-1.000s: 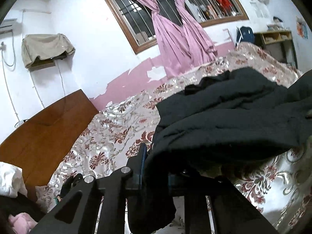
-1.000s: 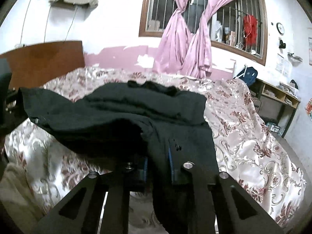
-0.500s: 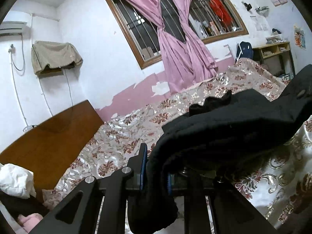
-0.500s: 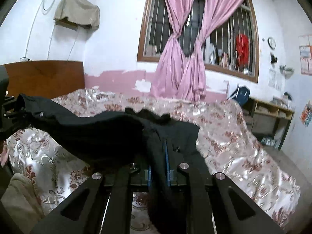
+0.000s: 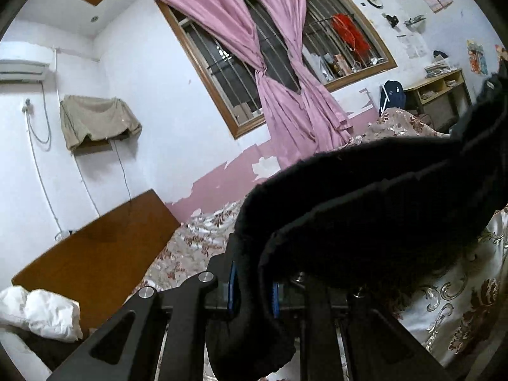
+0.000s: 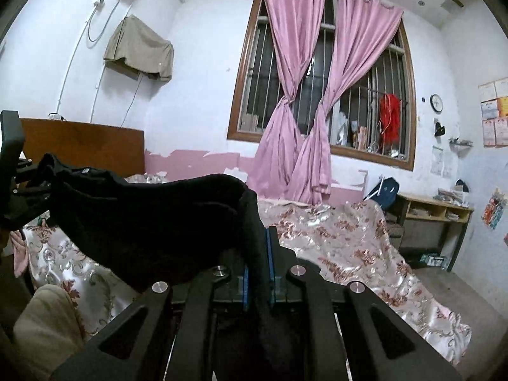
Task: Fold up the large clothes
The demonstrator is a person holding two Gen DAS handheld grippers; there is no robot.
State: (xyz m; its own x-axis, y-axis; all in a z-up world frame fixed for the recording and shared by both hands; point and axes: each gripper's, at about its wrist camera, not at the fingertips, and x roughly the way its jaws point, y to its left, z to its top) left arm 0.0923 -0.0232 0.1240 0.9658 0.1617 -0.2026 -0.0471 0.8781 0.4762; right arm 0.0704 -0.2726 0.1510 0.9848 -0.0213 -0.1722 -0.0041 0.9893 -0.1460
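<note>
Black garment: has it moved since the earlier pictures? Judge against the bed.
Yes. The black garment has risen off the floral bedspread, now hanging between both grippers.

A: Is any lettering, brand or number legible in either wrist view?

B: None can be read. Printed sheets (image 6: 492, 111) are seen pinned to the right-hand wall, but their print is too small to be made out. The wall clock (image 6: 437, 103) is too blurred for numerals to be distinguished. A small pale tag (image 6: 85, 170) on the black garment (image 6: 152, 219) is shown without readable marks.
</note>
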